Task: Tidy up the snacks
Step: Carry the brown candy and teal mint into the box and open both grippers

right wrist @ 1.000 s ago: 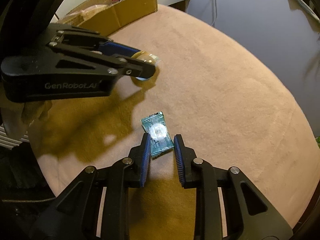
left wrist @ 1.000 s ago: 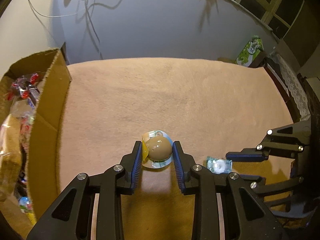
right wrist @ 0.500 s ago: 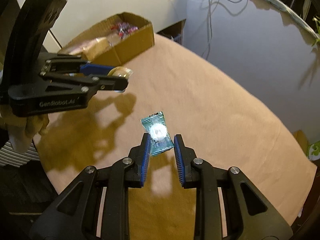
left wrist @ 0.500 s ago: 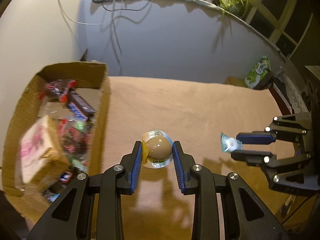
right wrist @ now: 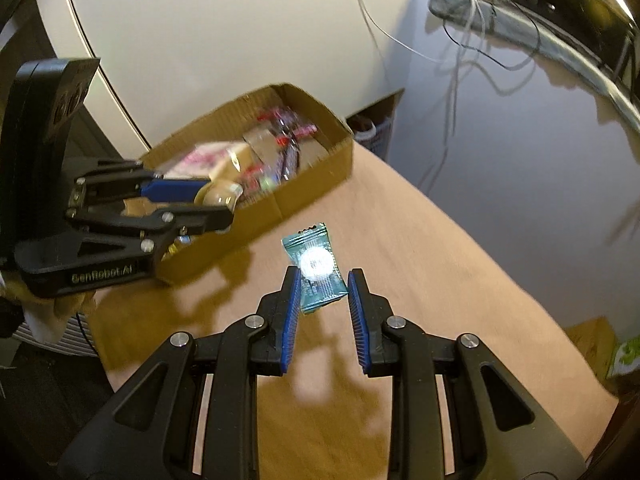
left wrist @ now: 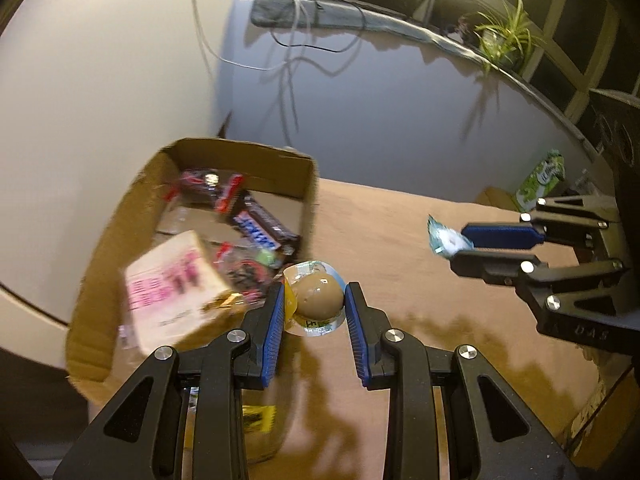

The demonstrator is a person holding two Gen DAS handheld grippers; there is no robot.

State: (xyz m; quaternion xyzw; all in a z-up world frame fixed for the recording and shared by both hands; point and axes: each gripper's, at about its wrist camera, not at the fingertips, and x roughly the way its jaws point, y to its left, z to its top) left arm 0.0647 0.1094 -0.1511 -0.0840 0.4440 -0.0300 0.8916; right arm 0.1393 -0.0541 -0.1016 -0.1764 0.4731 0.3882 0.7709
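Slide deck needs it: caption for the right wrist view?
Right gripper holds a teal candy packet above the tan tabletop; left gripper carries a jelly cup by the snack box.

L gripper (left wrist: 314, 306) clamps pudding cup (left wrist: 318, 300) — near box (left wrist: 100, 280).

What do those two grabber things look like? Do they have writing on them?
Both are black plastic claws with two long fingers each. The left gripper and the right gripper have ribbed blue pads on the inner faces of the fingers and round silver screws at the joints. The left gripper's side carries pale lettering reading roughly "GenRobot.AI". No cables on them show.
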